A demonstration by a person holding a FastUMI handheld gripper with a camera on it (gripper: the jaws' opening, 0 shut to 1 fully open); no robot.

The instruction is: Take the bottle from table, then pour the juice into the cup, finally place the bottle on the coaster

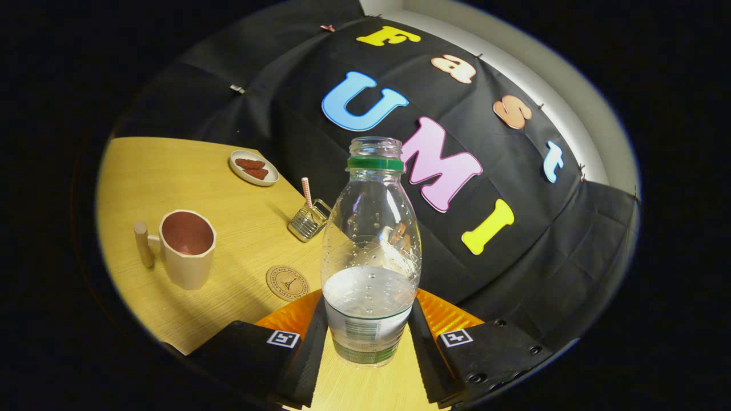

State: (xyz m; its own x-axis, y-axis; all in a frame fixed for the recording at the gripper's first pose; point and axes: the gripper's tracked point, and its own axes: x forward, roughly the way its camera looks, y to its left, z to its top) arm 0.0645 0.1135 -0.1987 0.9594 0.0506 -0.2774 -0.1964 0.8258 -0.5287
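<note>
My gripper (368, 342) is closed on the bottle (370, 251), both fingers (311, 348) pressing its lower sides; bottle upright, uncapped, about a third full. Coaster (287, 283) lies just beyond the left finger on the desk (228, 319). Cup (185, 248) left of it, well apart. Further back, a wire rack (308, 221) at the desk's edge, then a plate (253, 167) near the far corner.

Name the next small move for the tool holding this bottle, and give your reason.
Probably carry the bottle toward the cup. The tool already has both fingers pressed on the bottle's base, the bottle is open-necked and upright, and the cup stands beyond the coaster.
</note>
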